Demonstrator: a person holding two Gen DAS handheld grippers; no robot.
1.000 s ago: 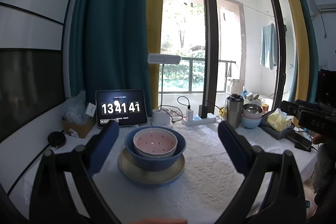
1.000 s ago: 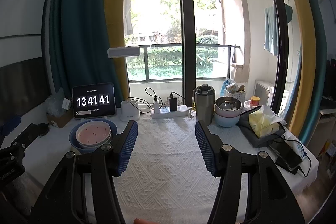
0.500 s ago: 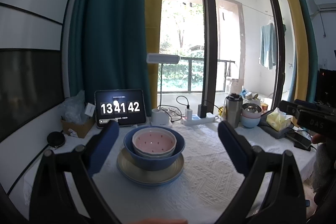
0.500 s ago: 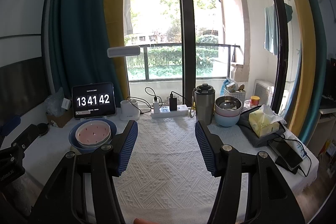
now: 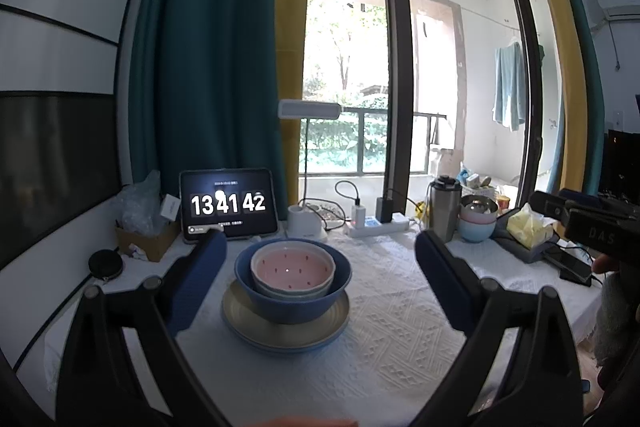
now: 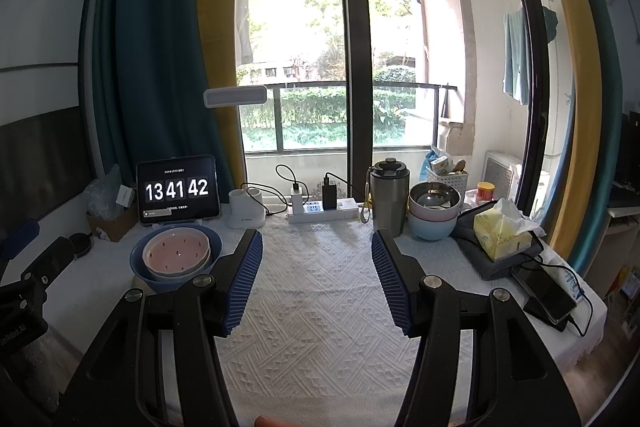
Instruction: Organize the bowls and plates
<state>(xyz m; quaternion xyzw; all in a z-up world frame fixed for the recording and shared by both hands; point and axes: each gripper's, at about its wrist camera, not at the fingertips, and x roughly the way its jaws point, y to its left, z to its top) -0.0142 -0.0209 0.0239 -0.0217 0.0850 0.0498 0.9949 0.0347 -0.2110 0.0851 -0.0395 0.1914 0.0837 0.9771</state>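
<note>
A pink bowl [image 5: 293, 267] with dark specks nests in a blue bowl [image 5: 292, 301], which stands on a cream plate [image 5: 285, 331] over a blue-rimmed plate on the white tablecloth. My left gripper [image 5: 320, 269] is open, its blue pads wide apart either side of the stack and a little short of it. In the right wrist view the same stack [image 6: 176, 257] sits at the left. My right gripper [image 6: 316, 269] is open over bare cloth, nothing between its fingers. A second stack of bowls [image 6: 433, 209], steel over pink over light blue, stands at the back right.
Along the back edge stand a tablet clock [image 5: 228, 205], a lamp base [image 5: 306, 223], a power strip [image 6: 322, 213] with chargers and a steel tumbler [image 6: 389, 197]. A tissue pack [image 6: 502, 231] and a phone [image 6: 550, 297] lie at the right. A cardboard box [image 5: 146, 241] sits back left.
The clock went from 13 41 41 to 13 41 42. Neither gripper nor any dish has visibly moved.
</note>
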